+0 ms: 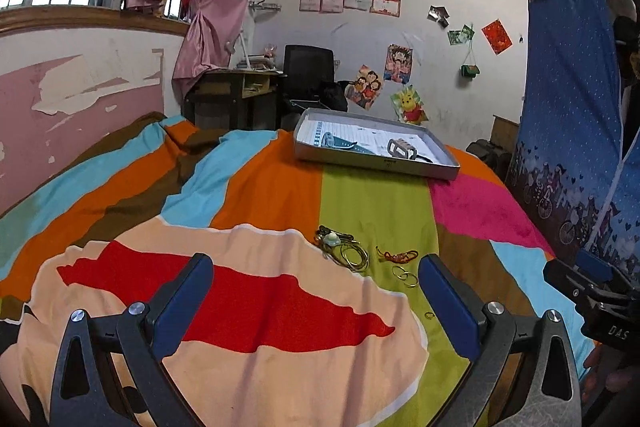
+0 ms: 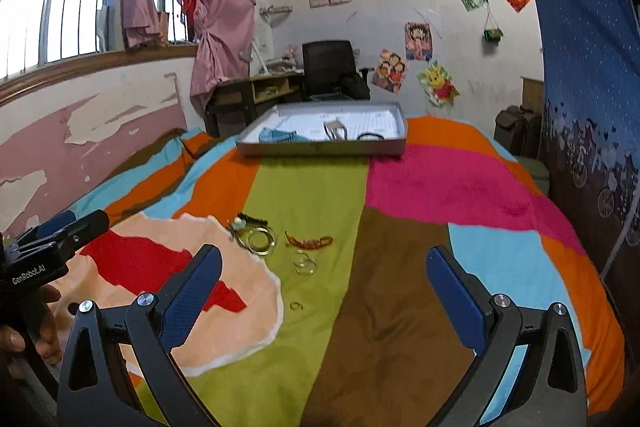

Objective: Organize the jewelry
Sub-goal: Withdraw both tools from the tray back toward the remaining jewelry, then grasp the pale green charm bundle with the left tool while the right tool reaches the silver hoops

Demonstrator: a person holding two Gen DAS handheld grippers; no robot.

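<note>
Both grippers, left [image 1: 316, 283] and right [image 2: 324, 275], are hovering with fingers spread wide, holding nothing. The jewelry [image 2: 260, 237] is lying on the bed [image 2: 400, 267] just beyond the fingers, the tray [image 2: 320, 147] sitting farther ahead.

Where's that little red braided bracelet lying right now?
The red braided bracelet lies on the blanket's green stripe, between the gold bangles and two thin rings.

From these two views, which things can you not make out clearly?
- Small ring, both views: too small to tell its type.
- Tray contents, both views: far and partly behind the near wall.
- Right gripper, left view: cut by the frame edge.
- Bangle pile: tangled, pieces uncountable.
</note>
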